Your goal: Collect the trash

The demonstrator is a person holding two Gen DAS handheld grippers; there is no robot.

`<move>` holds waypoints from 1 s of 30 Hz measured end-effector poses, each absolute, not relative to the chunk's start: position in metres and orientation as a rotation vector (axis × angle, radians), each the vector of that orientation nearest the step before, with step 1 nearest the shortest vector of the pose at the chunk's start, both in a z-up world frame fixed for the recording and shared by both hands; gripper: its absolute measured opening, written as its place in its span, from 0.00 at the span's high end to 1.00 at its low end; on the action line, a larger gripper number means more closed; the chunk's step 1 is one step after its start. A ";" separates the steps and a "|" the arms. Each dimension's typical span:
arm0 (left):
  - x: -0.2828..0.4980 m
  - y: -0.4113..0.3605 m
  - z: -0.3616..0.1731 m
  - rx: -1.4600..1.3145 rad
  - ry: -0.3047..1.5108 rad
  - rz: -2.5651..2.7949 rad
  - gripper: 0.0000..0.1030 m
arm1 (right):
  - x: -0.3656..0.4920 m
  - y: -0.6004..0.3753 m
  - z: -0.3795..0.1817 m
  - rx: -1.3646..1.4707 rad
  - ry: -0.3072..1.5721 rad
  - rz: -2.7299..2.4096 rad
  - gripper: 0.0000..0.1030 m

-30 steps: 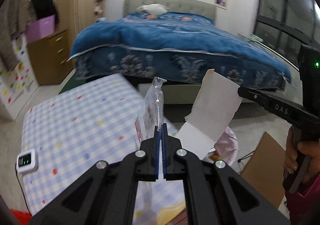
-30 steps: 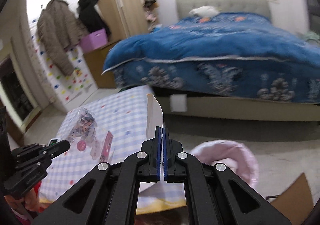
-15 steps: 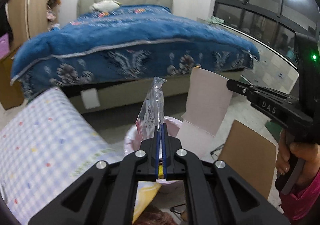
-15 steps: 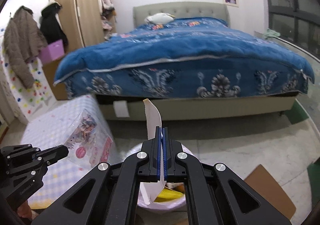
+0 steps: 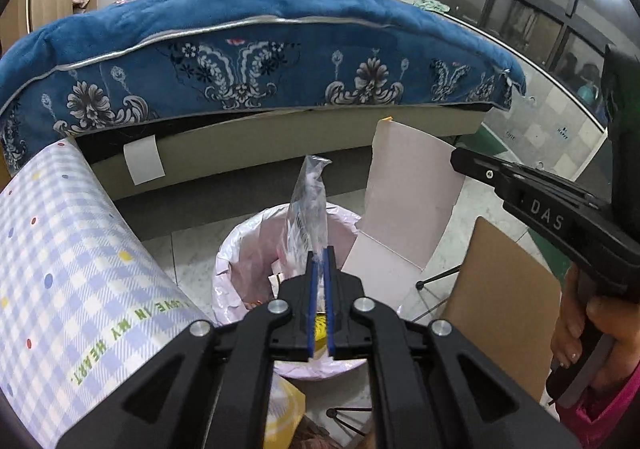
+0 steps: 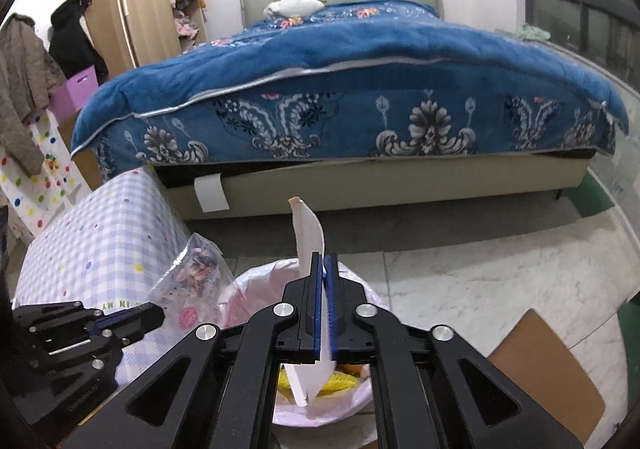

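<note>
The left tongs [image 5: 319, 261] hold a clear plastic wrapper [image 5: 308, 209] between their blue pads. The jaws have just been opening, and a narrow gap now shows between them with the wrapper still standing upright in it. Whether the pads still press on the film cannot be told.

The right tongs [image 6: 324, 265] hold a white folded card [image 6: 308, 233] edge-on between their pads. These jaws have also just been opening, by a lesser amount. The card passes through the gap and hangs out below the pads; whether it is still pinched cannot be told.

Both items are directly above a bin lined with a pink bag [image 5: 248, 249], which stands on the marble floor [image 6: 480, 277] near the foot of the bed [image 5: 260, 61]. The bin already contains yellow and mixed waste.

A surface covered in a blue checked cloth [image 5: 68, 269] lies to the left of the bin. A brown cardboard sheet [image 5: 500, 305] stands to the right of the bin. A hand [image 5: 576, 333] grips the handle of the right tongs at the far right of the left wrist view.
</note>
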State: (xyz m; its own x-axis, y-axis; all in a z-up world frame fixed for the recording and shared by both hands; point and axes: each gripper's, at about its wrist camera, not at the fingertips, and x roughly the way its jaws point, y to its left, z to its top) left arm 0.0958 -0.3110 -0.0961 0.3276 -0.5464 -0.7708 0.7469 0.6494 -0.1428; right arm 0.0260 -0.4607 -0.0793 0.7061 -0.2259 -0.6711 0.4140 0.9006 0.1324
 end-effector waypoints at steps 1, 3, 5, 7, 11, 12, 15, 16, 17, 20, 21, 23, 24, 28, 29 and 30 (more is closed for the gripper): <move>0.097 -0.311 -0.097 0.258 0.900 -0.854 0.81 | 0.029 -0.461 -0.082 0.293 0.713 -0.353 0.90; 0.098 -0.306 -0.097 0.257 0.893 -0.823 0.51 | 0.031 -0.462 -0.086 0.306 0.725 -0.347 0.76; 0.099 -0.300 -0.095 0.256 0.879 -0.794 0.50 | 0.031 -0.460 -0.088 0.306 0.729 -0.343 0.73; 0.099 -0.292 -0.092 0.265 0.873 -0.767 0.50 | 0.030 -0.459 -0.090 0.315 0.737 -0.333 0.72; 0.093 -0.274 -0.086 0.267 0.861 -0.718 0.48 | 0.023 -0.452 -0.089 0.330 0.756 -0.313 0.58; 0.092 -0.270 -0.085 0.265 0.859 -0.711 0.44 | 0.021 -0.450 -0.088 0.329 0.759 -0.309 0.54; 0.088 -0.256 -0.078 0.253 0.853 -0.680 0.36 | 0.014 -0.442 -0.082 0.339 0.757 -0.279 0.36; 0.086 -0.251 -0.075 0.247 0.850 -0.670 0.34 | 0.011 -0.439 -0.078 0.343 0.754 -0.270 0.32; 0.085 -0.245 -0.071 0.245 0.847 -0.655 0.30 | 0.008 -0.435 -0.075 0.341 0.752 -0.264 0.24; 0.077 -0.228 -0.058 0.244 0.818 -0.612 0.18 | 0.001 -0.420 -0.060 0.321 0.742 -0.246 0.14; 0.075 -0.220 -0.053 0.245 0.806 -0.595 0.12 | -0.001 -0.414 -0.055 0.313 0.737 -0.244 0.14; 0.069 -0.204 -0.045 0.248 0.788 -0.560 0.07 | -0.005 -0.404 -0.046 0.299 0.723 -0.239 0.13; 0.067 -0.197 -0.041 0.248 0.781 -0.541 0.07 | -0.008 -0.396 -0.042 0.291 0.715 -0.232 0.12; 0.058 -0.153 -0.025 0.199 0.785 -0.452 0.07 | -0.013 -0.364 -0.031 0.278 0.719 -0.159 0.11; 0.056 -0.142 -0.021 0.183 0.787 -0.427 0.07 | -0.014 -0.355 -0.028 0.277 0.722 -0.136 0.11; 0.053 -0.132 -0.018 0.169 0.786 -0.409 0.07 | -0.014 -0.346 -0.024 0.272 0.724 -0.113 0.11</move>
State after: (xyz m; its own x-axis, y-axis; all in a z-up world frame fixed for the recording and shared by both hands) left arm 0.0533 -0.1321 -0.0178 0.6334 -0.2938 -0.7159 0.4179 0.9085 -0.0031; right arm -0.0142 -0.3462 -0.0241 0.7447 -0.0080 -0.6674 0.1953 0.9588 0.2064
